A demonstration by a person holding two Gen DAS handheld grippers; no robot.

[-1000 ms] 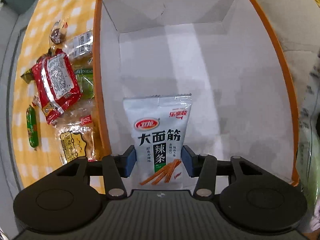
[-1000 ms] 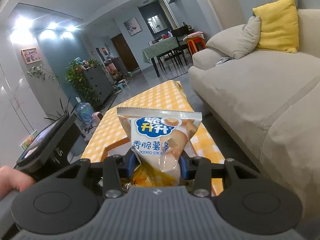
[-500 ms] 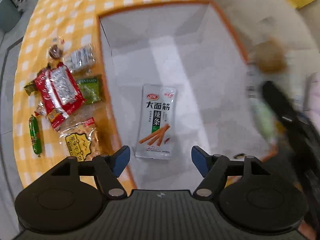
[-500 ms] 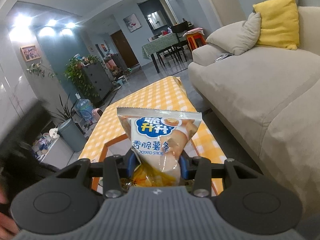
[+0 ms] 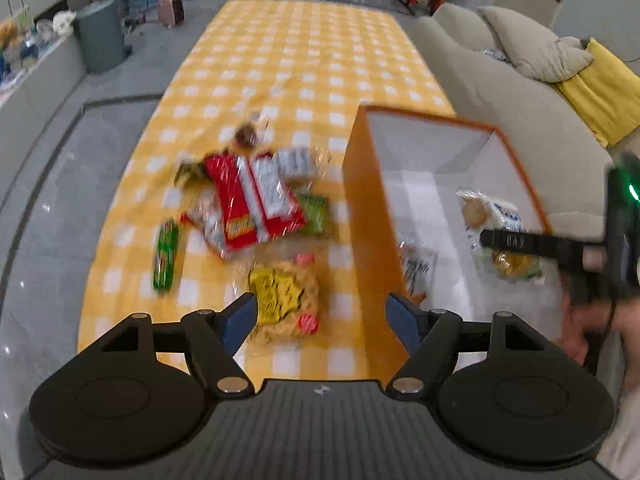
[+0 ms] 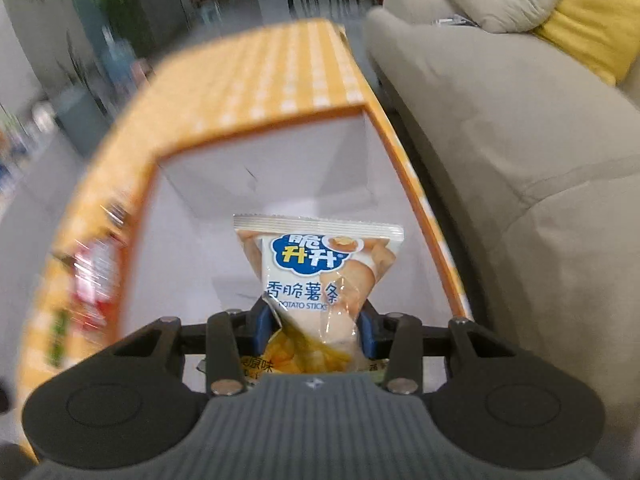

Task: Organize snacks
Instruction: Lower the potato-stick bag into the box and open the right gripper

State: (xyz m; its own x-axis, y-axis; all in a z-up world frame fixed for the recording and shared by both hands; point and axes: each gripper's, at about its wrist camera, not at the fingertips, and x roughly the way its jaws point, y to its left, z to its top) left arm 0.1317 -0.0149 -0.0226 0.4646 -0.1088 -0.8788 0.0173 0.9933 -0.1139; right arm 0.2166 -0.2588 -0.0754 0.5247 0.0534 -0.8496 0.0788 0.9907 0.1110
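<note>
Orange box [image 6: 256, 128], white inside, fills the frame centre. Right gripper [image 6: 314, 330], lower centre, points into it, fingers clamped on a potato-stick packet [image 6: 320, 276] reading "POTATO STICKS". Left gripper [image 5: 320, 316], lower centre, fingers spread, holds nothing above a blurred yellow snack bag [image 5: 282, 300].

Yellow-checked table [image 5: 288, 60]: loose snack packets [image 5: 252, 200], orange box [image 5: 366, 216]

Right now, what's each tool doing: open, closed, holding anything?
Left tool: open, holding nothing, above the table's snack pile.
Right tool: closed on the potato stick packet, over the box.
</note>
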